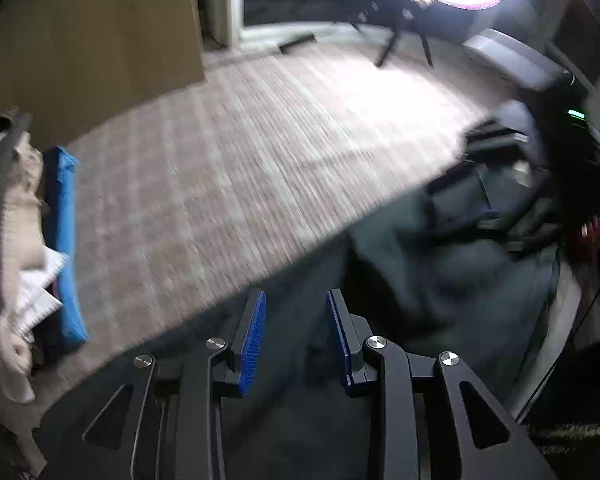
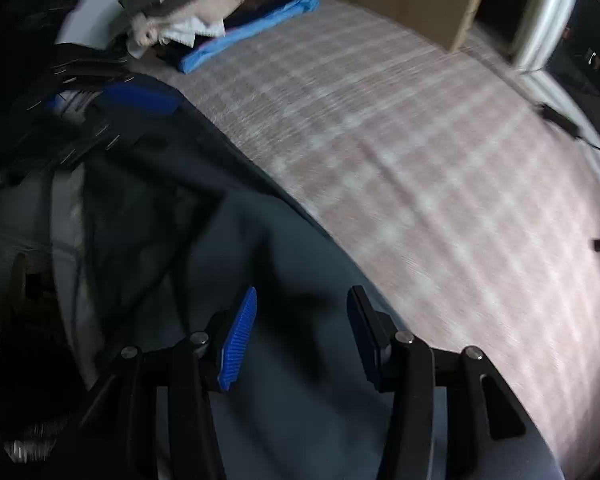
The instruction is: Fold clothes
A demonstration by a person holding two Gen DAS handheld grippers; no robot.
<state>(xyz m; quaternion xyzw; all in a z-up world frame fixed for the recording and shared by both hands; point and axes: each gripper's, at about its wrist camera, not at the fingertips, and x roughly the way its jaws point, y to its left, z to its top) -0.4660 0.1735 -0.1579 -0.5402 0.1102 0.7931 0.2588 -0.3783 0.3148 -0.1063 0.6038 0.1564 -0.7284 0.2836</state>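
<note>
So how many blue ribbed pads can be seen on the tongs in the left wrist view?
2: one pad on the left finger, facing inward, and one pad on the right finger, seen edge-on. Nothing is between them; dark cloth lies beyond.

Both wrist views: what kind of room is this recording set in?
Probably a bedroom at home. A wide checked bedsheet covers what looks like a bed, a pile of clothes sits at its far end, and a dark garment lies spread near the grippers. A wooden cabinet stands beside it.
</note>
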